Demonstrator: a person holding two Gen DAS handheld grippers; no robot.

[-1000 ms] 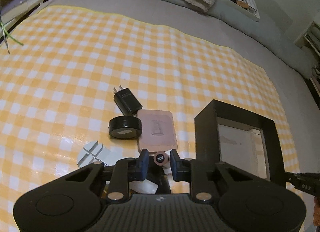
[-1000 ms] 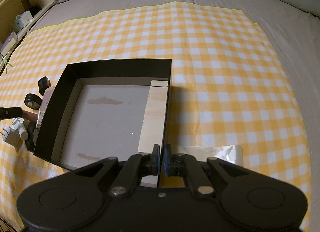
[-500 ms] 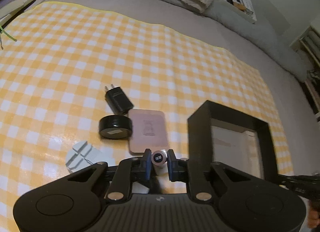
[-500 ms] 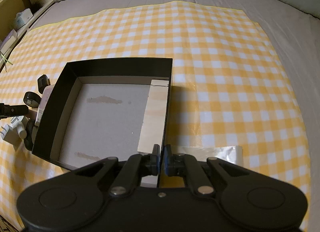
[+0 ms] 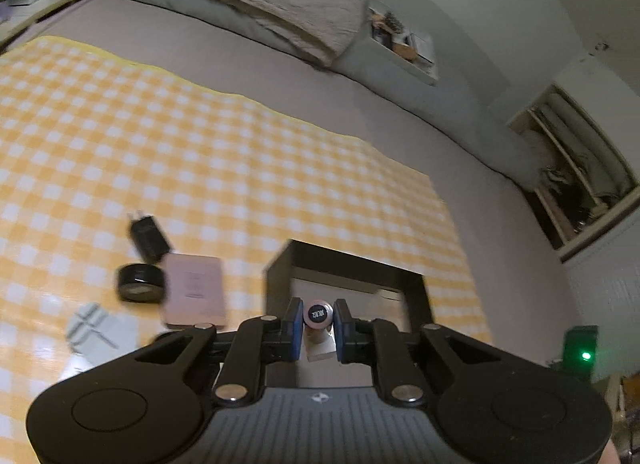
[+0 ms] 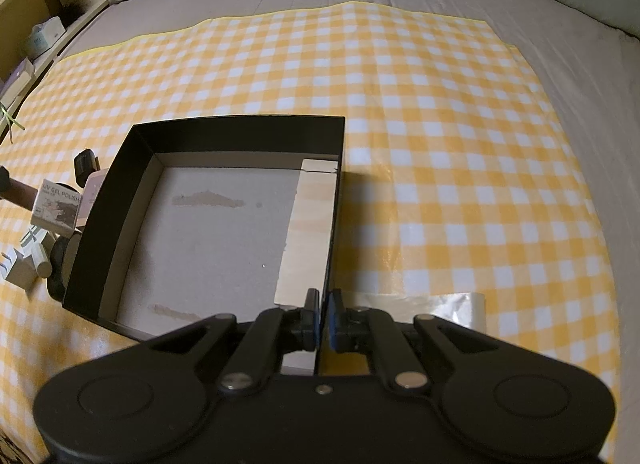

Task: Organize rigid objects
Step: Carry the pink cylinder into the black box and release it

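Note:
My left gripper [image 5: 317,324] is shut on a small gel polish bottle [image 5: 318,315] with a white box-shaped body, held in the air by the left wall of the black box [image 5: 280,284]. In the right wrist view the bottle [image 6: 56,209] hangs just left of the box's left wall. My right gripper [image 6: 323,322] is shut on the near right wall of the black box [image 6: 338,199], which is open and shows only a bare cardboard floor. A black charger [image 5: 149,238], a black round tin [image 5: 140,284] and a pink card case [image 5: 196,292] lie left of the box.
A grey ridged piece [image 5: 90,324] lies at the near left on the yellow checked cloth [image 6: 440,103]. White plug parts [image 6: 24,268] sit left of the box. A strip of clear tape [image 6: 448,302] lies on the cloth at the near right. Pillows and shelves ring the bed.
My left gripper has lifted the bottle off the cloth and carried it up and right toward the box. The right gripper has kept its hold on the box wall.

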